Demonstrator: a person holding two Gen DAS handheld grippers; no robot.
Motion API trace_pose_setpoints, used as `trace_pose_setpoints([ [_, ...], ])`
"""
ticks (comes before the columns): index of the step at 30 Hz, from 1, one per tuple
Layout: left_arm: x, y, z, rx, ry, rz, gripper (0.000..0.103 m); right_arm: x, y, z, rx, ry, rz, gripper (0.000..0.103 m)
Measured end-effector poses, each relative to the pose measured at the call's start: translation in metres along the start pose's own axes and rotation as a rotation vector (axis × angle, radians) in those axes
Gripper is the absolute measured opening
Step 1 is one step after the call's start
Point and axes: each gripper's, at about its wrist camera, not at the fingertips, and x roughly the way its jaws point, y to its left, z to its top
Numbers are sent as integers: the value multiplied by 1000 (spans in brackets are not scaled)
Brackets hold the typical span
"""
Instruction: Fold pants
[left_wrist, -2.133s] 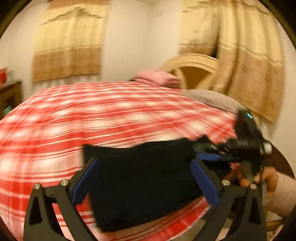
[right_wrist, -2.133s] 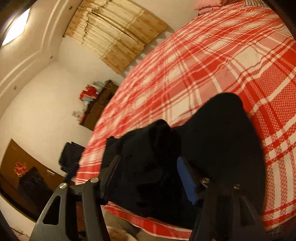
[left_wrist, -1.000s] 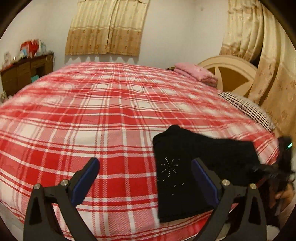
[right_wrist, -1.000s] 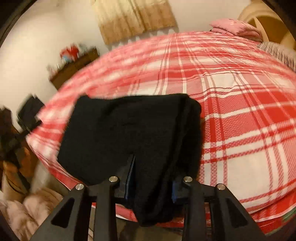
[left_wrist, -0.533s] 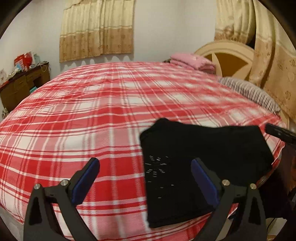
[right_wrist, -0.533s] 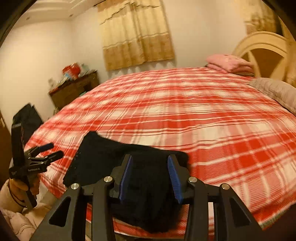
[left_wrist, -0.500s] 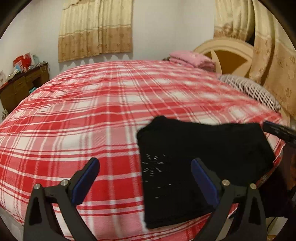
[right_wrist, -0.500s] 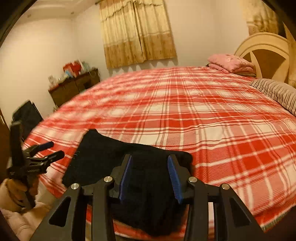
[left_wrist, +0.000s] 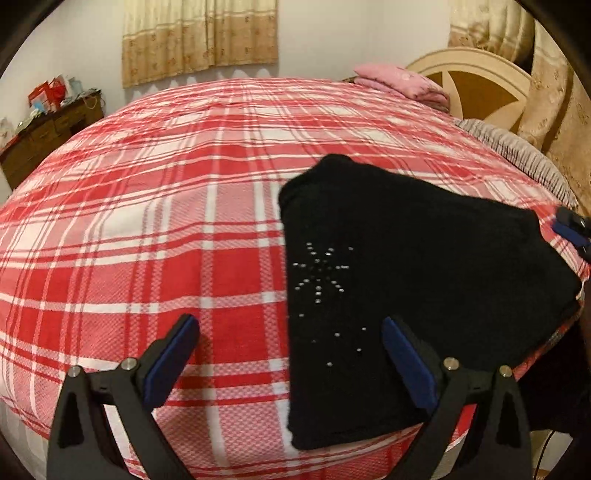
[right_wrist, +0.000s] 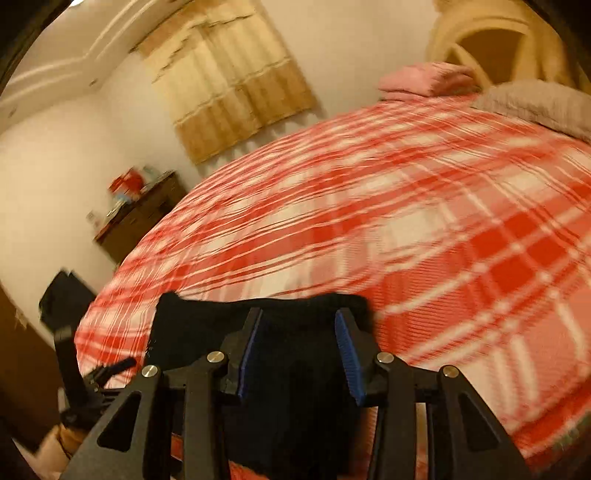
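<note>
The black pants (left_wrist: 406, 280) lie folded in a flat pile on the bed (left_wrist: 184, 221), in the lower right of the left view, near the bed's edge. Little shiny dots make a star shape on the cloth. The left tongs (left_wrist: 291, 350) are wide open and hold nothing — one blue pad is over the red and white blanket, the other over the pants. In the right view, which is blurry, the right tongs (right_wrist: 299, 347) sit low in the middle with a gap between the blue pads, open too, and the pants (right_wrist: 199, 332) lie under them. A pink pillow (left_wrist: 402, 83) sits at the far end of the bed, upper right.
</note>
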Motion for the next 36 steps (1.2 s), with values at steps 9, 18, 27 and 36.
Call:
trace_pose_setpoints([
  [9,3,-3,0,6,4,16,101,0,30,-58,-237,137,-113,42],
  [18,-3,-1,-1,5,-16,8,101,-16,0,-49,-29,66,10,55],
  [27,3,-10,17,16,-32,11,101,7,-5,-38,15,39,-11,57],
  [36,22,-15,14,-28,31,17,101,32,24,-59,-65,67,-27,67],
])
